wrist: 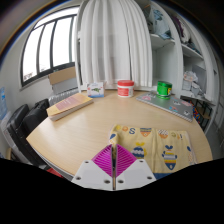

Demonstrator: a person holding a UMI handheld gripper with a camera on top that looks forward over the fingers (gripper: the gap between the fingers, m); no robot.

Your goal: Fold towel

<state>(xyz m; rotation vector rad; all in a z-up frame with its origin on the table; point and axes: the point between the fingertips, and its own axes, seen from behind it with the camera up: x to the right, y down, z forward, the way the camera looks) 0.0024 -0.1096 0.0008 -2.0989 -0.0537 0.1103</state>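
My claw [116, 166] is pressed together, pads meeting, holding nothing. The towel [152, 142] lies flat on the surface [80, 128] just ahead of it. Folding looks not yet begun; next I should spread the fingers and pinch a near edge.

Bench [95, 125] inventory: one towel [152, 141]; beyond the towel, two tubs, one red-lidded [125, 88], one green-lidded [164, 90]; one flat box [69, 104].

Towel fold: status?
Claw shut, empty, pads together. Towel flat on table just ahead, untouched. Red container and green container beyond, not in the way.
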